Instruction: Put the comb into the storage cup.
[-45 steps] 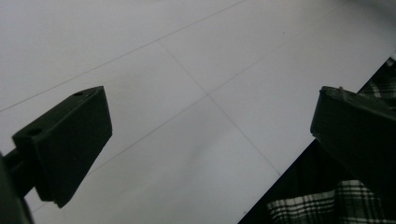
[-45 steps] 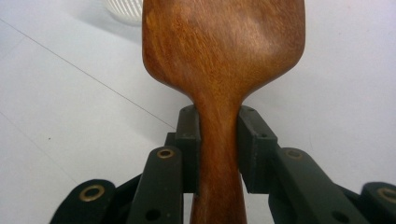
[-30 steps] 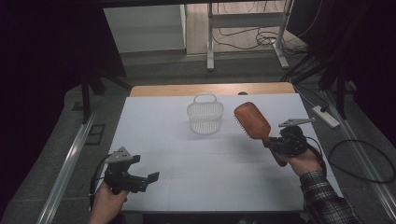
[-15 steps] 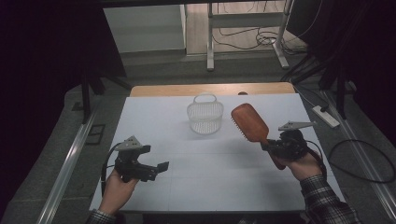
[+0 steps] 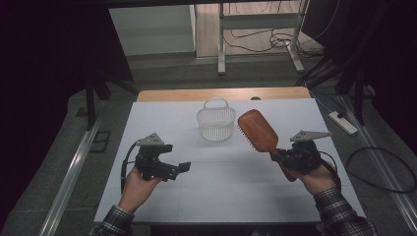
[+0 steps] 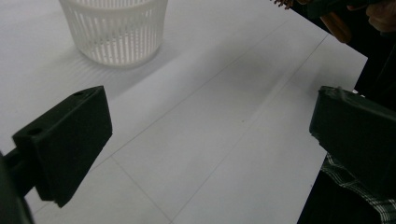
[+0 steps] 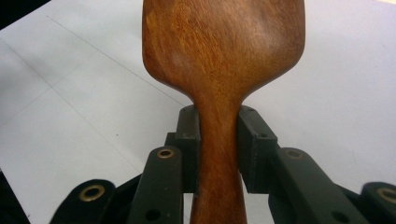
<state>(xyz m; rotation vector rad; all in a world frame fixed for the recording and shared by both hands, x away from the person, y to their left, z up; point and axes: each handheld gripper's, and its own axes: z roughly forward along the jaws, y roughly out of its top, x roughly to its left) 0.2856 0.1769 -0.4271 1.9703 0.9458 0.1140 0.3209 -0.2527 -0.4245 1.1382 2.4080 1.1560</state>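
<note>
Right claw [image 5: 278, 156] clamped on wooden hairbrush [image 5: 257, 131] by its handle, long axis running up and away from jaws, white basket [image 5: 216, 123] just beyond brush head toward left claw [image 5: 183, 168], gaping empty over counter [image 5: 236, 196], farther off

The hairbrush [image 7: 223, 60] head runs off the top edge up close, and its bristles face away, hidden.
</note>
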